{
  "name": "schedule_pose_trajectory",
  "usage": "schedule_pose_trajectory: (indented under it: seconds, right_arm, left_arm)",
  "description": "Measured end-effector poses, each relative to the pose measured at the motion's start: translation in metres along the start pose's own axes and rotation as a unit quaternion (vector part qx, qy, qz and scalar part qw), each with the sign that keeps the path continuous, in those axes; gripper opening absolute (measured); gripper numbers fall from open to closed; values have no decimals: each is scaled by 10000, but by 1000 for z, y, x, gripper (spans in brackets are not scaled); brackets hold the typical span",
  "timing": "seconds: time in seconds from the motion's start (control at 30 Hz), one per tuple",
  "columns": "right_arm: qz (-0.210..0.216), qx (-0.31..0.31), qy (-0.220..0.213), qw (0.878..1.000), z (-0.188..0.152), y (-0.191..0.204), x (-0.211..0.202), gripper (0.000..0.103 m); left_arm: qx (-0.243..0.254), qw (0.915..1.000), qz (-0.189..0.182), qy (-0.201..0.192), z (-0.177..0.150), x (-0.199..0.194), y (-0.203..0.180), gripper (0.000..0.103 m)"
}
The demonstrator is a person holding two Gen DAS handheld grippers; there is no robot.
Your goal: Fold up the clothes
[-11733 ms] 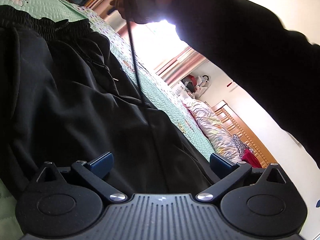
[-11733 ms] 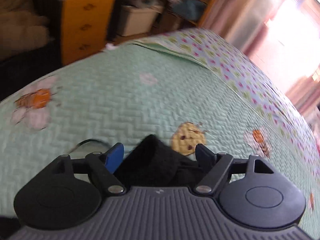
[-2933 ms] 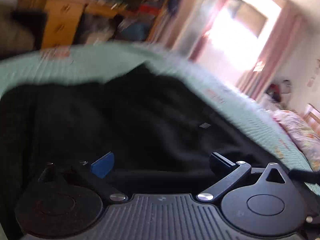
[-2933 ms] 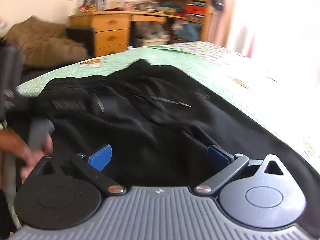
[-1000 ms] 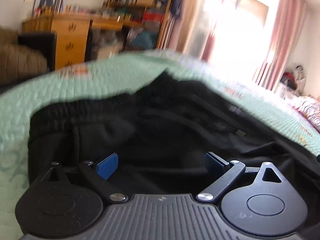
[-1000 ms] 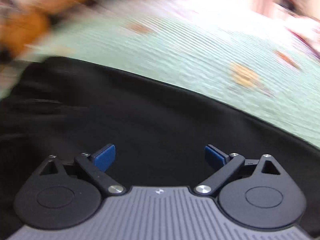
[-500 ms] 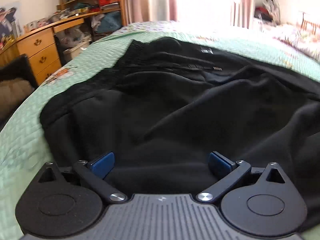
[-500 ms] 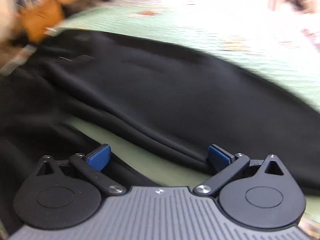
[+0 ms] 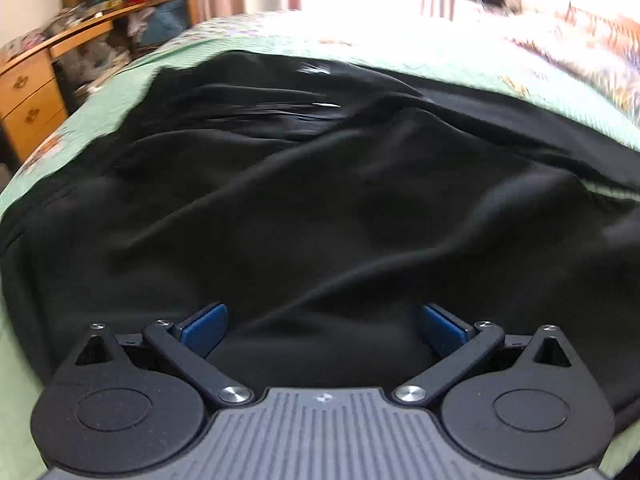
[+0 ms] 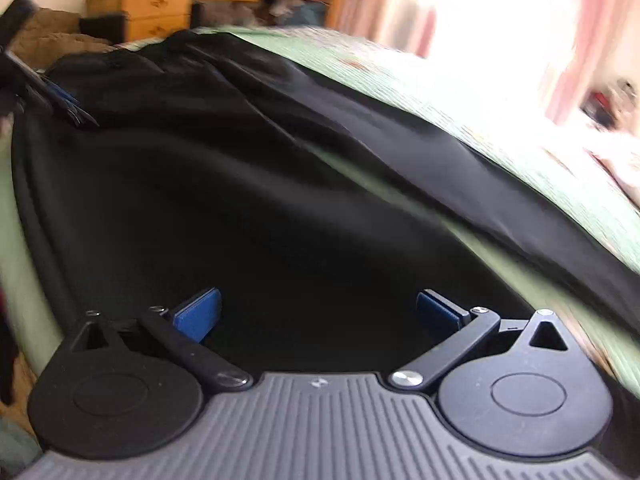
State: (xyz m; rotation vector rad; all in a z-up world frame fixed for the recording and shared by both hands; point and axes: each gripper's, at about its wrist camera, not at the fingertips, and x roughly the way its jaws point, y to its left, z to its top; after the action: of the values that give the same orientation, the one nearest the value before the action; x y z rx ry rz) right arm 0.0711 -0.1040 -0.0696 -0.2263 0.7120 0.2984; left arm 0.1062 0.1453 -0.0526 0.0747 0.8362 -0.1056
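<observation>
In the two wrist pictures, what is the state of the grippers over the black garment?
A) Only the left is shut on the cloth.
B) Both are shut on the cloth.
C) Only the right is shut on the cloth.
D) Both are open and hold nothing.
D: the left gripper and the right gripper each show blue pads spread wide apart, with the black garment lying unpinched on the green bedspread.

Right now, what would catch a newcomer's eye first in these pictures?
A big black garment sprawls, rumpled, across a mint-green quilted bedspread, filling both views. In front, each tool shows two blue-padded fingers spread wide, the left tool and the right tool, holding nothing. Behind the bed stands a cluttered wooden desk.
</observation>
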Motion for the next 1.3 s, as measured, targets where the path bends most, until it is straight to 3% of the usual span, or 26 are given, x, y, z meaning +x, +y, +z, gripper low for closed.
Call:
schedule_pose_trajectory:
  seconds: [0.07,0.13,0.23,0.3,0.4,0.5,0.6,0.67,0.73,0.9,1.03,1.13,1.2,1.3]
  right_arm:
    - [-290,1188,92,9924,-22,-45,-24,103]
    - [-911,1924,109,9770,-33,-65,-48,103]
    - [-903,1994,-402,9749,-20,-41,-70,103]
    - [-491,1811,-704,9797,-3,-12,-65,103]
    - [-348,1465,-368,9879,18,5,-35,103]
    - [-345,1060,400,9930,17,4,-21,103]
    - [-195,1134,386,9926,-5,-15,-50,103]
    - [-262,1326,479,9897,-22,-28,-73,103]
    - [-507,1662,453,9837,-36,-30,-85,103]
    - [-1230,2431,-581,9604,-26,-78,-109,103]
    - [-1133,3118,-330,9428,-31,-131,-81,103]
    - [-1120,2553,-10,9604,-59,-108,-86,103]
    - [-1118,2112,130,9709,-78,-88,-95,103]
    - [-1079,1995,-181,9738,-90,-72,-121,103]
  left_arm:
    - [-26,9999,108,-89,-1,-14,6,102]
    - [-82,9996,103,-263,6,-28,3,101]
    - [39,9976,-403,-568,17,-33,-32,102]
    - [502,9955,-690,-411,18,-19,-76,102]
    - [1403,9891,-453,-11,-1,8,-133,102]
    - [1118,9924,-495,-110,-20,-4,-123,102]
    - [1091,9923,-573,-116,-42,-27,-95,102]
    - [965,9930,-665,-178,-53,-42,-77,102]
    - [951,9937,-530,-256,-53,-52,-74,102]
    - [1170,9896,-653,-525,-17,-47,-104,102]
    - [1536,9872,-438,-1,-15,-9,-131,102]
    - [1113,9921,-582,-67,-31,-21,-113,102]
    - [1086,9919,-637,-151,-43,-35,-99,102]
    - [1083,9913,-694,-278,-52,-51,-85,102]
